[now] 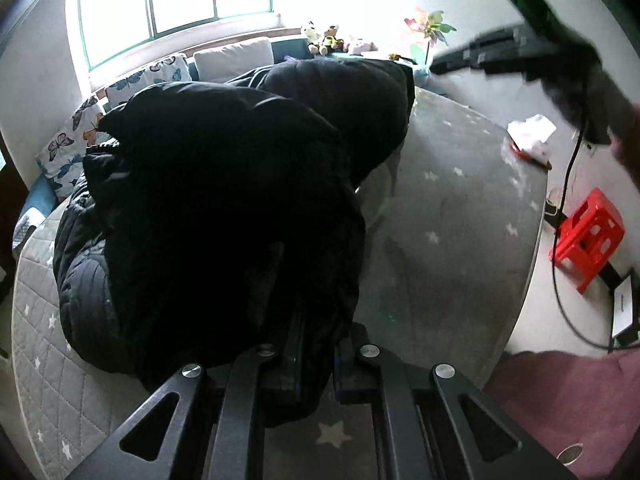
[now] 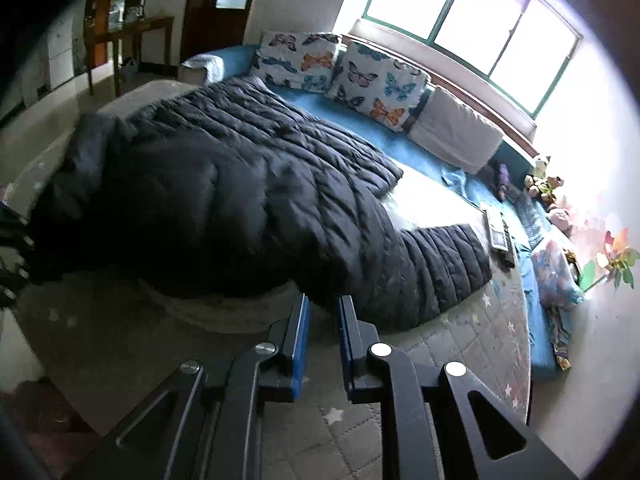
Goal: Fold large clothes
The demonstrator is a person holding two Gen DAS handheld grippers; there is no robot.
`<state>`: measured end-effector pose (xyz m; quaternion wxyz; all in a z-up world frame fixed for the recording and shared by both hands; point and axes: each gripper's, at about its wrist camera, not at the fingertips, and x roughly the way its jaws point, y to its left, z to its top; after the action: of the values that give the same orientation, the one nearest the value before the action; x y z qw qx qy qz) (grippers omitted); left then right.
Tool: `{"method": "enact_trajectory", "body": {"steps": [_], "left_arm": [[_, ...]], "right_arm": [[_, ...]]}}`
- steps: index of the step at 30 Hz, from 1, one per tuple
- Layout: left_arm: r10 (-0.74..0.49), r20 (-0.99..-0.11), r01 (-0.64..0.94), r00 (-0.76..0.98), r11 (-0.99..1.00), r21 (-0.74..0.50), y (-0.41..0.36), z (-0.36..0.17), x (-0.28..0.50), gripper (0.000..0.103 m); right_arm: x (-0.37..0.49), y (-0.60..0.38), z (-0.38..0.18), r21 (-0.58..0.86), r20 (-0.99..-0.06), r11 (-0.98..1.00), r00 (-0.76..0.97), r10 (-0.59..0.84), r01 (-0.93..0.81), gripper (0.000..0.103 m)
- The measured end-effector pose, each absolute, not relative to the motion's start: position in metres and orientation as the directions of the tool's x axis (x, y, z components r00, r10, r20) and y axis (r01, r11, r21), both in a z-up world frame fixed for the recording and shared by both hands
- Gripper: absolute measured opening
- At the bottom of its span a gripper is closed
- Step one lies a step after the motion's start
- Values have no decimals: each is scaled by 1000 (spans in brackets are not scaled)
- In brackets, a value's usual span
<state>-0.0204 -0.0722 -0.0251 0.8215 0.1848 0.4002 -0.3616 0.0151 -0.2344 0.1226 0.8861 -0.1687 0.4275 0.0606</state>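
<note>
A large black quilted puffer jacket [image 1: 224,184] lies bunched on a grey star-patterned mattress [image 1: 440,220]. My left gripper [image 1: 316,344] is shut on a fold of its fabric, which rises over the fingers and hides the tips. In the right wrist view the jacket [image 2: 240,200] spreads across the bed, one sleeve reaching right. My right gripper [image 2: 323,300] hovers at the jacket's near edge, its blue pads [image 2: 302,320] a narrow gap apart with nothing between them. That same right gripper [image 1: 440,66] shows at the upper right of the left wrist view, above the bed.
Butterfly pillows [image 2: 360,80] and a white cushion [image 2: 456,136] line the window side. Stuffed toys [image 2: 544,184] and a flat device [image 2: 498,232] lie at the bed's far edge. A red stool [image 1: 588,236] and a black cable [image 1: 560,280] are on the floor.
</note>
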Motion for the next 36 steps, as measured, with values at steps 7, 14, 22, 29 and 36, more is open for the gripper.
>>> {"method": "enact_trajectory", "body": {"steps": [7,14,22,29,36], "left_arm": [[-442,-803,732,401,681,-9,-65,-42,-24,11],[-465,-810,704,356,704,-94,-37,-37,-29,12],[-435,-813,628,388,770,-113,11,-7,-24,13],[-383,-808,446,448,879,-170,68,20,46,13],[-349,-811,195,470,937,-290,111,22,154,13]], "right_arm": [[38,-185,147,-156,-745,921,655,128,-356,64],[108,-147,120,-43,-785,926,586,201,-374,64],[118,-148,42,-32,-903,936,412,123,-351,64],[68,-185,-14,-116,-957,934,288,-15,-337,64],[30,-216,-8,-33,-926,962,370,73,-272,64]]}}
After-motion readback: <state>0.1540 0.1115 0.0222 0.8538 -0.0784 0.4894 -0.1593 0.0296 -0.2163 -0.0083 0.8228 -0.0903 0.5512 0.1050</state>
